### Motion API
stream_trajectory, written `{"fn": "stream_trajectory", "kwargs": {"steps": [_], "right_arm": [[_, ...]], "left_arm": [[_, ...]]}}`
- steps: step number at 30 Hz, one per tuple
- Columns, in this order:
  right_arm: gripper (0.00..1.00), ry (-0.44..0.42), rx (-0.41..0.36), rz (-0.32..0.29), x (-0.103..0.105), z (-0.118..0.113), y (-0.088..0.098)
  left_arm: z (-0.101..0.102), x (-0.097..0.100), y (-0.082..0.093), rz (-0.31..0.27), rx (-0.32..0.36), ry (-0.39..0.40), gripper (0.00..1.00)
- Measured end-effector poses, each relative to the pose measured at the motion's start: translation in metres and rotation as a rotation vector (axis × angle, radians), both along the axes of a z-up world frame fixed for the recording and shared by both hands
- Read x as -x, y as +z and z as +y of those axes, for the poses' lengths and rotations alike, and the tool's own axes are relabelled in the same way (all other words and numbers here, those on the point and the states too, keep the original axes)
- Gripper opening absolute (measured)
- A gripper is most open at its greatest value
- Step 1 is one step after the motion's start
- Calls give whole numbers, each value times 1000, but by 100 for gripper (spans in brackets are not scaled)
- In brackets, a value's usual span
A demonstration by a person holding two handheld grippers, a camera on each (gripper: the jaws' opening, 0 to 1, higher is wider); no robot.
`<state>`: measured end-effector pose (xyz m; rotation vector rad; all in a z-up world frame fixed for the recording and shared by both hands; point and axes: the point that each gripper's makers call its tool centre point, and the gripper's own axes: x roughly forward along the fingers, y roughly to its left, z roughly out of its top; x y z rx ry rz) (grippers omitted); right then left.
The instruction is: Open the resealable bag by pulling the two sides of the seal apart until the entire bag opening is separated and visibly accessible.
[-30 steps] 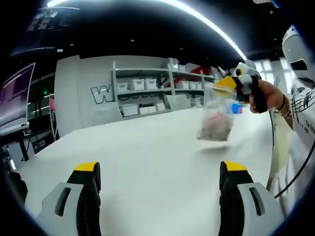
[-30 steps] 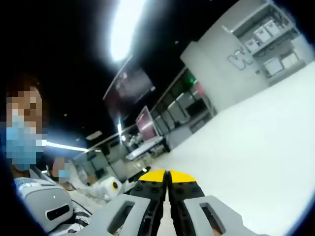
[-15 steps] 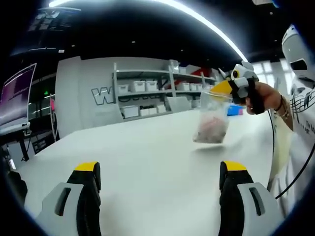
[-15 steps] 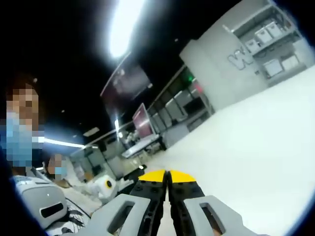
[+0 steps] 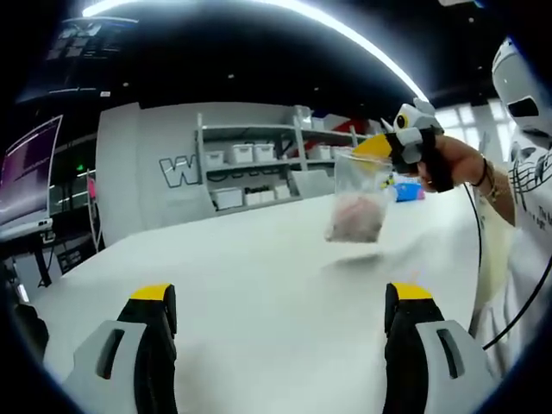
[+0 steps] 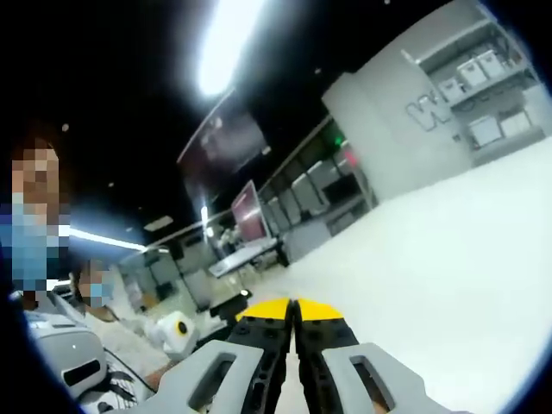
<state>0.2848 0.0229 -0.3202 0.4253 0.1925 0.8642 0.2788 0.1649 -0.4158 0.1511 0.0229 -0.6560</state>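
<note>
1 clear plastic resealable bag [image 5: 356, 205] with pinkish contents hangs above the white tabletop [image 5: 259, 276], off the surface, on the right of the left gripper view. Its top edge is pinched between the yellow-tipped jaws of the right gripper [image 5: 379, 147], held in a person's hand [image 5: 450, 164]; in the right gripper view those jaws [image 6: 293, 308] sit pressed together. The left gripper [image 5: 280, 297] has its jaws spread wide, well apart from the bag. Grey shelving with white bins [image 5: 259, 164] lines the far wall.
</note>
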Motion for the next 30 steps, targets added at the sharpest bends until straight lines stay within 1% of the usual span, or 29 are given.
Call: {"fn": "stream_trajectory", "kwargs": {"steps": [10, 16, 30], "right_arm": [[0, -6, 9, 0, -10, 0, -1], [0, -15, 32, -1, -19, -2, -3], [0, -47, 73, -20, -47, -13, 3]], "left_arm": [[-1, 1, 0, -9, -2, -3, 100], [-1, 1, 0, -11, -3, -2, 100], [-1, 1, 0, -12, 0, -1, 100]]}}
